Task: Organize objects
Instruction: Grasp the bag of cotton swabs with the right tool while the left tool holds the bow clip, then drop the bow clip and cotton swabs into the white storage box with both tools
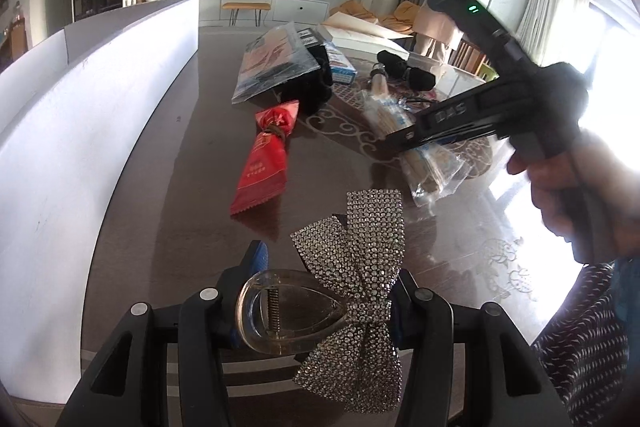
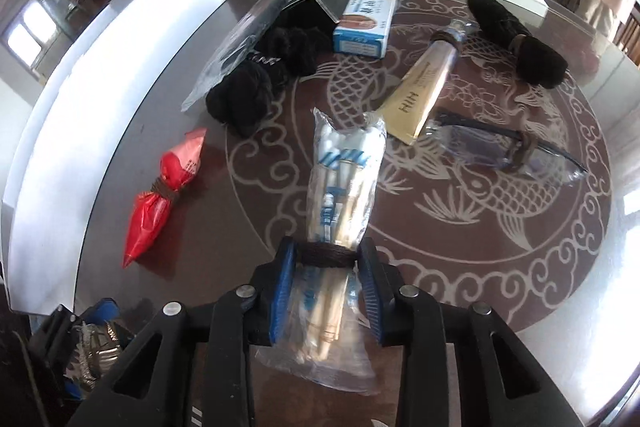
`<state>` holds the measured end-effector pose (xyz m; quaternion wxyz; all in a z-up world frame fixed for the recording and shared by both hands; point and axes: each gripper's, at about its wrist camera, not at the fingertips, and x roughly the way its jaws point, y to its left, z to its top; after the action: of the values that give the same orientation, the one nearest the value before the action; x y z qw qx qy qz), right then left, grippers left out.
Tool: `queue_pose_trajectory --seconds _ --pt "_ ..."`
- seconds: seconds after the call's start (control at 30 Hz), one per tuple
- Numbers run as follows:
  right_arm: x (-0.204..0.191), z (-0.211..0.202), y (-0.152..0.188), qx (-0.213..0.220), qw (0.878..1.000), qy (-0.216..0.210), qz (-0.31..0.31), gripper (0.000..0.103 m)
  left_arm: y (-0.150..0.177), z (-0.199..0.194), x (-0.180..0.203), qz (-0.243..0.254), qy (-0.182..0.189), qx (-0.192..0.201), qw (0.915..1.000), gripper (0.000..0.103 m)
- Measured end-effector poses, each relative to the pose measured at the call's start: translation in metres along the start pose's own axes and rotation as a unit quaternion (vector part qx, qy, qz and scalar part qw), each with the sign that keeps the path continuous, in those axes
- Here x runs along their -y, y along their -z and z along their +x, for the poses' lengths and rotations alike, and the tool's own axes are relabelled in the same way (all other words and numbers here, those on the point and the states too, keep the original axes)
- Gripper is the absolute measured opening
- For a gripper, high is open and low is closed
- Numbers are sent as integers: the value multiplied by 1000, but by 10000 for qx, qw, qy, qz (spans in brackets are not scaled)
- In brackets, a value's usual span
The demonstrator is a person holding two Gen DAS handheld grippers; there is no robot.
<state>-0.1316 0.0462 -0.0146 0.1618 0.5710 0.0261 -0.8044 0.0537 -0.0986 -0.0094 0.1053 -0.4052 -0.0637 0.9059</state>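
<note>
Left claw point(image 1: 320, 301): clenched on a rhinestone bow hair clip point(image 1: 356, 267), held just above the near edge of the bench point(image 1: 168, 155). The blue pads bear on the clear plastic clip body and the bow's knot; the bow's wings splay out toward 12 o'clock and 6 o'clock of the grip. Judgement: the clip is light and its clear body rigid but brittle, with a spring at the hinge, and the studded fabric is rough enough not to slip. The present hold across the body looks sound.

Right claw point(image 2: 327, 259): its blue pads stand on either side of a dark band point(image 2: 327, 255) wound round a clear plastic packet of wooden sticks point(image 2: 344, 179). The packet lies flat on the bench, its length running toward 12 o'clock from the claw, over the patterned centre of the top. The pads appear to touch the band on both sides, so I read this claw as closed on the packet at the band.

Judgement on handling: the packet is light. Its film is thin, slick and crinkly, while the sticks inside give it stiffness along its length. The band is the proper place to take hold, since it bunches the contents and offers a firmer, less slippery waist than bare film. A hold nearer either end would risk the loose film sliding or the packet drooping.

A red tied bag point(image 2: 160, 195) lies at 9 o'clock of the packet, well apart.
</note>
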Motion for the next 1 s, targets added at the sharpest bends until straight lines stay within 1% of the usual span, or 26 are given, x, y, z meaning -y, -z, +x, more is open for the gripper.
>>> queue_pose_trajectory --seconds 0.03,0.07,0.1,0.13,0.2,0.27,0.33,0.4,0.47,0.53,0.63,0.67,0.7,0.73,0.77,0.8,0.83,0.87,0.9,0.93,0.97,1.0 --pt "-3 3 0 19 10000 -21 -39 37 -2 -4 1 -2 37 16 10000 51" --pt "-8 4 1 123 9998 104 -135 33 -5 -8 2 -13 75 46 10000 51" --pt "-12 4 2 140 9993 256 -231 30 -7 -15 2 -33 121 84 9999 51" --pt "-15 4 2 143 9990 313 -269 30 -11 -22 1 -76 173 122 9997 51" --pt "-19 -2 5 190 9993 232 -233 30 -18 -39 -4 -185 272 204 9993 51" --pt "-26 -17 5 369 9987 206 -278 30 -29 -62 -14 -315 330 329 9984 51" --pt "-39 -38 1 564 9978 26 -347 30 -39 -91 -28 -391 254 565 9973 51" --pt "-66 -70 -7 837 9946 -319 -519 30 -52 -118 -50 -446 -35 807 9957 51" --pt "-96 -97 -18 1073 9891 -730 -691 30 -65 -140 -80 -600 -443 975 9924 51" --pt "-139 -121 -25 1274 9795 -1263 -920 30 -75 -155 -116 -754 -970 1061 9867 51" --pt "-204 -131 -28 1243 9679 -1812 -1222 30 -82 -158 -169 -973 -1735 890 9760 51" --pt "-230 -128 -30 1201 9643 -1920 -1373 31 -82 -153 -184 -1045 -1949 707 9727 51" --pt "-246 -123 -31 1183 9625 -1960 -1455 31 -81 -145 -199 -1126 -2167 463 9686 52" --pt "-259 -114 -34 1141 9606 -2036 -1507 32 -80 -135 -214 -1200 -2322 221 9650 54" --pt "-272 -103 -34 1019 9591 -2162 -1517 42 -78 -129 -226 -1284 -2415 60 9618 63" --pt "-279 -93 -34 856 9604 -2209 -1468 50 -75 -126 -235 -1388 -2471 -61 9590 66" --pt "-280 -88 -31 805 9625 -2206 -1361 54 -71 -126 -240 -1484 -2450 -97 9580 66" --pt "-278 -87 -28 866 9617 -2239 -1326 54 -68 -129 -239 -1540 -2404 -60 9584 67" --pt "-270 -90 -23 979 9600 -2251 -1345 56 -65 -132 -236 -1545 -2375 -5 9590 70" --pt "-261 -92 -17 1086 9603 -2160 -1391 63 -63 -135 -229 -1510 -2345 65 9603 72" --pt "-242 -93 -14 1262 9622 -1921 -1459 72 -61 -137 -220 -1452 -2303 139 9621 76" --pt "-226 -96 -8 1424 9631 -1723 -1500 77 -59 -141 -208 -1370 -2214 239 9652 76"
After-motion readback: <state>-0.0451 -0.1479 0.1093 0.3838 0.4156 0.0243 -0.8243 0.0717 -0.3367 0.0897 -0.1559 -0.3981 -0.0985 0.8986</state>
